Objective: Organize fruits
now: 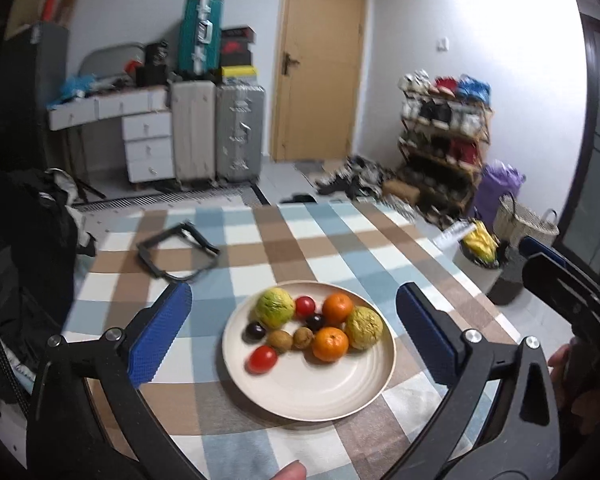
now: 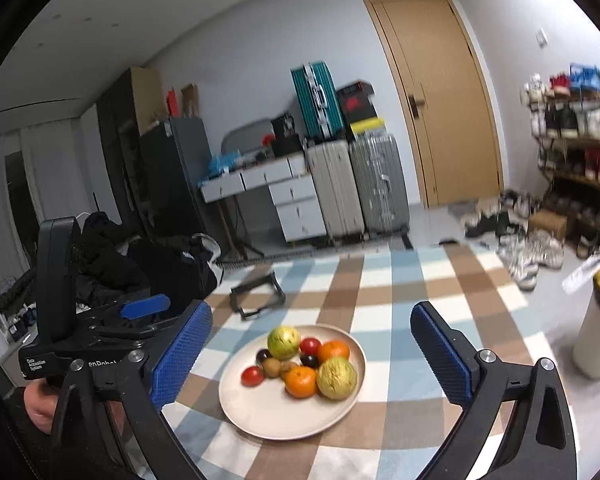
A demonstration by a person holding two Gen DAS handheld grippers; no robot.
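From the left wrist, the left gripper (image 1: pixel 294 340) hangs above the near side of the plate (image 1: pixel 300 400) with its jaws wide apart and nothing between them. The fruits (image 1: pixel 312 330) lie clustered on the plate's far half — no sorting looks begun, so picking one out seems the step in hand. A black frame (image 1: pixel 178 254) lies far left on the checked worktop (image 1: pixel 400 240), well apart.

From the right wrist, the right gripper (image 2: pixel 312 364) is likewise spread and empty. The fruits touch one another — a clean grasp calls for narrowing on an outer piece, such as the near tomato (image 2: pixel 253 376).
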